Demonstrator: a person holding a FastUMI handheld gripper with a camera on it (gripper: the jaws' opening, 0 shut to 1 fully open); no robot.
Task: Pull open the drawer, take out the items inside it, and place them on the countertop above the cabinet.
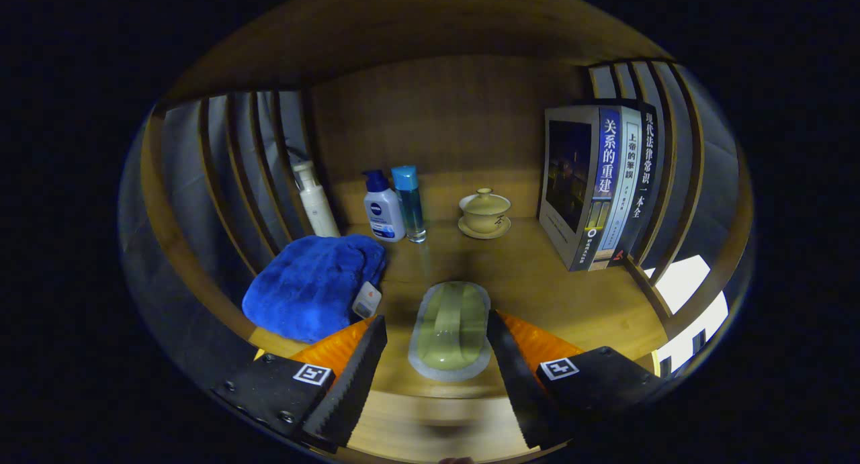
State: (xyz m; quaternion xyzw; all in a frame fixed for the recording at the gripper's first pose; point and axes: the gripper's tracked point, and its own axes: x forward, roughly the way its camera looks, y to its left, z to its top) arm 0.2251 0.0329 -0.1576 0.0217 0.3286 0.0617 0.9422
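A pale green oblong packet (449, 332) with a light rim lies flat on the wooden countertop (544, 286). It sits between the fingers of my gripper (435, 377), which is open. The right finger stands close against the packet's edge, while the left finger (356, 373) stands a little apart from it. A blue towel (306, 286) lies crumpled on the countertop just ahead of the left finger. A small white tag (367, 299) rests at the towel's near corner.
At the back stand a white pump bottle (317, 205), a blue-capped white bottle (383, 214) and a clear blue bottle (410, 203). A lidded tea bowl on a saucer (484, 213) sits beside them. Upright books (600, 182) lean against the slatted right side.
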